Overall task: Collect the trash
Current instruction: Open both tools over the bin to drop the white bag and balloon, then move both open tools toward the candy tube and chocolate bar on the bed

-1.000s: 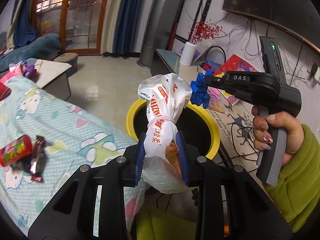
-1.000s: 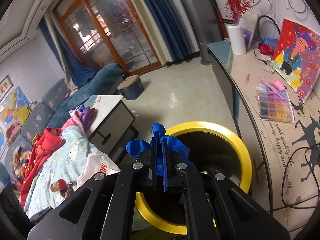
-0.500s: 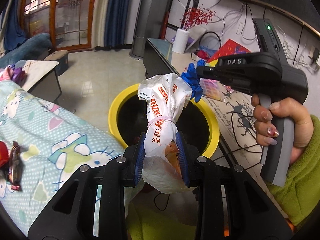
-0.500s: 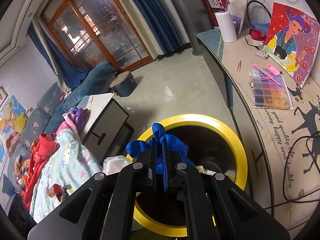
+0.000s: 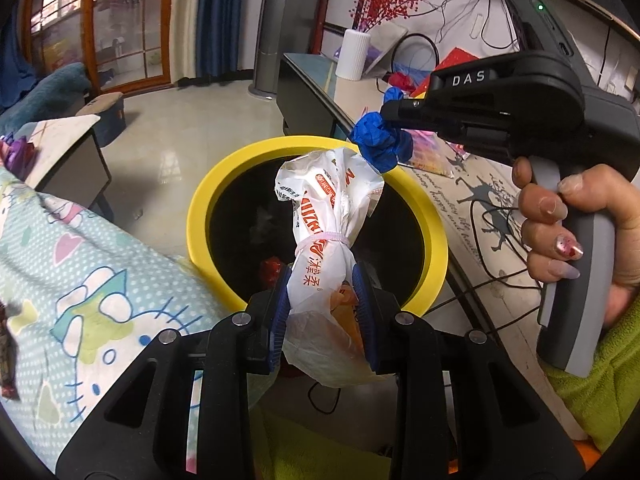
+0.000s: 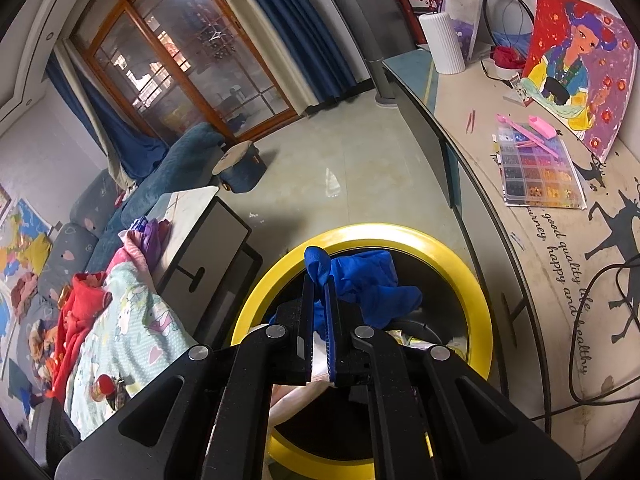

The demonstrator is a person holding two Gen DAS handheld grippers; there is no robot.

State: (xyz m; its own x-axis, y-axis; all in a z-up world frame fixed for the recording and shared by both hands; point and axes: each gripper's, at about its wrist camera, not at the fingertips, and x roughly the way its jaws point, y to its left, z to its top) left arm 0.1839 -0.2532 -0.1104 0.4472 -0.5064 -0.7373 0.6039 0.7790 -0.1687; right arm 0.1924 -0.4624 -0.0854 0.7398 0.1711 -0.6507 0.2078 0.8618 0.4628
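Observation:
My left gripper [image 5: 322,280] is shut on a white plastic bag [image 5: 324,236] with red print, tied with a pink band, and holds it over the near rim of the yellow-rimmed black bin [image 5: 224,176]. My right gripper [image 6: 319,292] is shut on a crumpled blue glove [image 6: 372,288] above the same bin [image 6: 476,292]. In the left wrist view the glove [image 5: 380,140] hangs over the bin's far rim, just above the bag's top. Some trash lies inside the bin.
A bed with a cartoon-print sheet [image 5: 80,264] lies left of the bin. A long desk [image 6: 560,240] with a bead box, painting and white vase runs along the right. A low side table [image 6: 200,232] stands beyond the bed. Cables trail beside the bin.
Both grippers have moved in over the bin, which now sits larger and more central in both views. The glove has come closer to the bag's top. Both grips are unchanged.

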